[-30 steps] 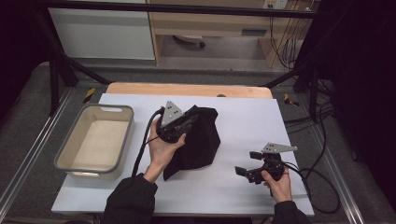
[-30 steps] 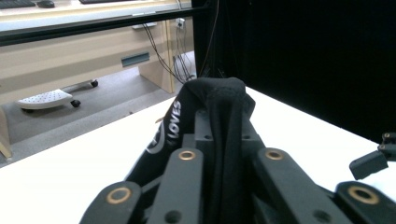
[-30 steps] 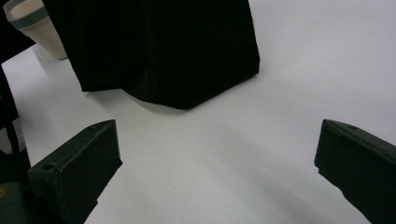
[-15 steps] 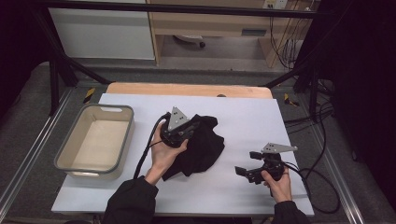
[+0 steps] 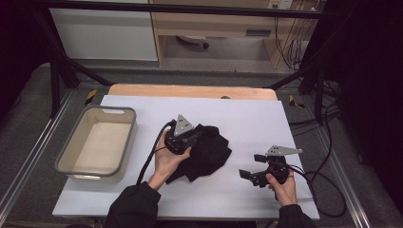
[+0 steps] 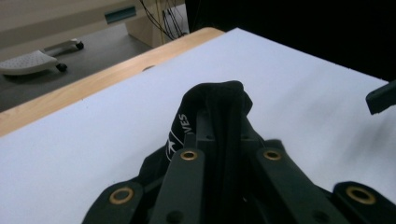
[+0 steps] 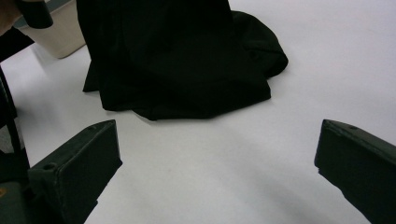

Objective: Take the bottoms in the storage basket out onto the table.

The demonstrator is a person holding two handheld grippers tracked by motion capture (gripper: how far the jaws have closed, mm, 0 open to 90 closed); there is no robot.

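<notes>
Left gripper view has the left gripper's point(image 6: 223, 121) fingers clamped on a fold of the black cloth point(image 5: 209, 152), which lies mid-worktop point(image 5: 266, 118). The right gripper point(image 5: 252, 175) rests apart, fingers wide, holding nothing. The bin point(image 5: 64, 156) looks empty, so moving the cloth there probably remains.

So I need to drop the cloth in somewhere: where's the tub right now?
In the high view the beige tub sits at the table's left edge, left of the black cloth that the left gripper pinches.
</notes>
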